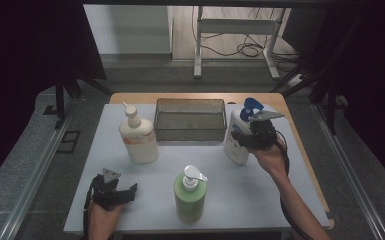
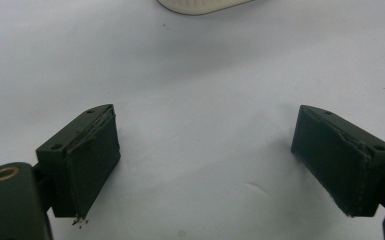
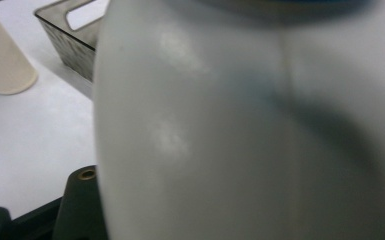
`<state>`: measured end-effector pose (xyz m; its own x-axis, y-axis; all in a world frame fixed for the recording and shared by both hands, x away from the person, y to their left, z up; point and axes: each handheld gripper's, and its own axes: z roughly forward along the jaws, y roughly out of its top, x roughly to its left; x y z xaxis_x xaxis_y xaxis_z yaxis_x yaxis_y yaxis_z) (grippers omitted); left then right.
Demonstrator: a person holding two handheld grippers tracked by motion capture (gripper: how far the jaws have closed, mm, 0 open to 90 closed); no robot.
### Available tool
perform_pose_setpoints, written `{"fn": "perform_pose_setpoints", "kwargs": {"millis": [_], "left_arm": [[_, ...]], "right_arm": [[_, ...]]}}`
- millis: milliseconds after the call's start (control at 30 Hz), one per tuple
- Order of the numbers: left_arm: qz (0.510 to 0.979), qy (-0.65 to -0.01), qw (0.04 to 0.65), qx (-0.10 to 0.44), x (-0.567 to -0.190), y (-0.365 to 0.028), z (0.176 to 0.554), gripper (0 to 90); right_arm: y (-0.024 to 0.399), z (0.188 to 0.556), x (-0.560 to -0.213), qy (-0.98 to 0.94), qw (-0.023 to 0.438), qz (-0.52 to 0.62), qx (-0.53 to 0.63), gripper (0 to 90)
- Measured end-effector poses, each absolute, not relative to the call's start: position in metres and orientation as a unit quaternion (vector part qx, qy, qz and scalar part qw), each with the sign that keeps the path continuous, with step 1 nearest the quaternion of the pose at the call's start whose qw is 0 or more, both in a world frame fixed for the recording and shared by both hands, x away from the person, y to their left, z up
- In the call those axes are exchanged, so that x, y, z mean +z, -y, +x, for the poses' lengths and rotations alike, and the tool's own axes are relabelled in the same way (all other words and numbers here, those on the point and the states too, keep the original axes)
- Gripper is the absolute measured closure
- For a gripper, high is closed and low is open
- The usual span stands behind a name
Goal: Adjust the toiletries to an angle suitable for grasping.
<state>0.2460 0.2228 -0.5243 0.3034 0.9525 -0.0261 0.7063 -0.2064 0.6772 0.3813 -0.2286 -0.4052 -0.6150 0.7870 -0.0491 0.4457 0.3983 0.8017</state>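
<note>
— What does the bottle (image 1: 236, 142) look like?
— White, blue pump on top, standing upright.
— Where is it?
— At three o'clock on the table, just beside the tray's right end.

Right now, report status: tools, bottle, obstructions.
Right tool clamped on white bottle beside tray. Left tool open, resting on table. Green bottle and cream bottle stand apart.

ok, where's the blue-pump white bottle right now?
In the high view the white bottle with the blue pump stands at the table's right side, just right of the grey basket, with the right gripper closed around its body.
</note>
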Motion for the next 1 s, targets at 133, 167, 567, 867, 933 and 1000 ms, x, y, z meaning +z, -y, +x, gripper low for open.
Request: {"fn": "perform_pose_setpoints", "kwargs": {"millis": [133,167,567,867,933,1000], "left_arm": [[0.749,-0.554,0.301,0.205,-0.524,-0.223,0.246,11.2],[0.749,-0.553,0.301,0.205,-0.524,-0.223,0.246,11.2],[0.75,-0.552,0.3,0.205,-0.524,-0.223,0.246,11.2],[0.749,-0.553,0.301,0.206,-0.524,-0.223,0.246,11.2],[0.749,-0.553,0.301,0.205,-0.524,-0.223,0.246,11.2],[0.749,-0.554,0.302,0.205,-0.524,-0.223,0.246,11.2]], "right_arm": [[0.229,0.375,-0.395,-0.811,0.212,0.374,0.397,37.6],[0.229,0.375,-0.395,-0.811,0.212,0.374,0.397,37.6],[0.221,0.361,-0.361,-0.82,0.214,0.342,0.406,37.7],[0.214,0.362,-0.345,-0.818,0.209,0.336,0.417,37.7],[0.211,0.362,-0.341,-0.818,0.206,0.335,0.421,37.8],[0.209,0.363,-0.337,-0.817,0.205,0.333,0.424,37.7]]}}
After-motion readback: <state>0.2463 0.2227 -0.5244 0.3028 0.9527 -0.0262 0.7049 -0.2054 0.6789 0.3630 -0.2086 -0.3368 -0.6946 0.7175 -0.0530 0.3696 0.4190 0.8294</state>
